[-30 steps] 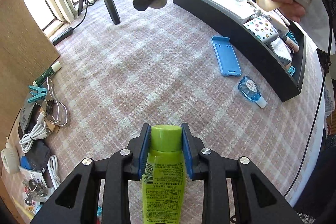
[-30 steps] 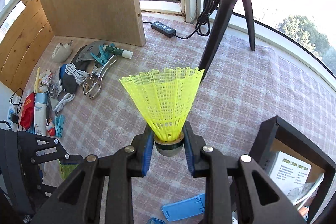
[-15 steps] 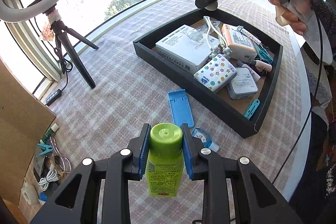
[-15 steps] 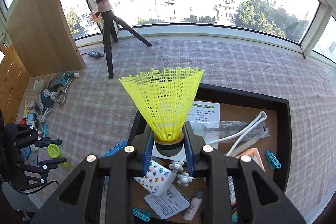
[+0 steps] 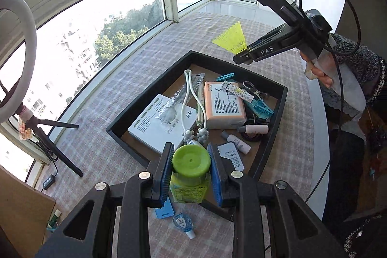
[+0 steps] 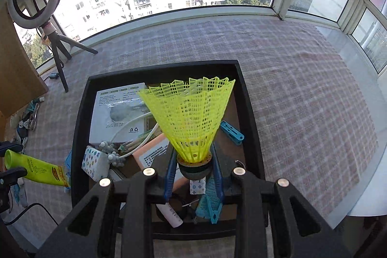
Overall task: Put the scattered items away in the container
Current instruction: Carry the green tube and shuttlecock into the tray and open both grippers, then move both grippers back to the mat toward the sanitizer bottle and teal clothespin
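Observation:
My left gripper (image 5: 191, 171) is shut on a green tube (image 5: 189, 173) by its cap and holds it above the near corner of the black tray (image 5: 150, 86). The tube also shows at the left in the right wrist view (image 6: 36, 169). My right gripper (image 6: 194, 166) is shut on the cork of a yellow shuttlecock (image 6: 191, 117) and hovers over the tray (image 6: 81, 113). In the left wrist view the shuttlecock (image 5: 231, 39) is above the tray's far side. The tray holds a white box (image 5: 159, 127), an orange pack (image 5: 223, 105) and several small items.
A blue phone stand (image 5: 164, 209) and a blue correction tape (image 5: 182, 223) lie on the checked cloth beside the tray. A ring light tripod (image 6: 59, 50) stands at the far left. Cables, scissors and clips (image 6: 27, 117) lie by a wooden board.
Both grippers have swung from the cluttered left side toward the tray, carrying the tube and the shuttlecock. Both now hang over the tray.

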Demonstrator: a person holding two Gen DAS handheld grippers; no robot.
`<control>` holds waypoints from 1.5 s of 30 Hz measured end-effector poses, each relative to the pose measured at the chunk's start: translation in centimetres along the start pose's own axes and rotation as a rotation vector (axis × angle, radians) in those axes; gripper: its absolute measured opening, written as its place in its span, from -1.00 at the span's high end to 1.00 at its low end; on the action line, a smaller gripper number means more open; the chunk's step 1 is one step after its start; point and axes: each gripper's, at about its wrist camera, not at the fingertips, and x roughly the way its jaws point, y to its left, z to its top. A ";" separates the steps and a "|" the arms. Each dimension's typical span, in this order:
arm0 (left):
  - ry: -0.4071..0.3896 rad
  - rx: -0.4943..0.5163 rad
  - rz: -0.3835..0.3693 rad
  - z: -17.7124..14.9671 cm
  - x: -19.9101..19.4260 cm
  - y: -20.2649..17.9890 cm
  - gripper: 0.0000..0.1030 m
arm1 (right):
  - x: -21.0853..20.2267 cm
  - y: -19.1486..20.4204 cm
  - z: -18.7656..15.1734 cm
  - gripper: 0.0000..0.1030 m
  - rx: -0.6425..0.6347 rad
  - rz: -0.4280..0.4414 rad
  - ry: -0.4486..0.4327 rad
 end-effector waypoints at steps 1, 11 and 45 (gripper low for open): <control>0.002 0.013 -0.010 0.6 0.2 -0.6 0.48 | 0.1 -0.4 -0.3 0.49 0.006 -0.002 0.006; 0.024 -0.032 -0.010 3.9 3.4 -2.5 -0.21 | 1.0 -1.2 -1.0 -0.34 0.009 0.002 0.024; 0.168 -0.623 0.420 -23.6 -8.6 11.7 -0.19 | 1.1 22.8 -4.4 -0.46 -0.351 0.325 0.047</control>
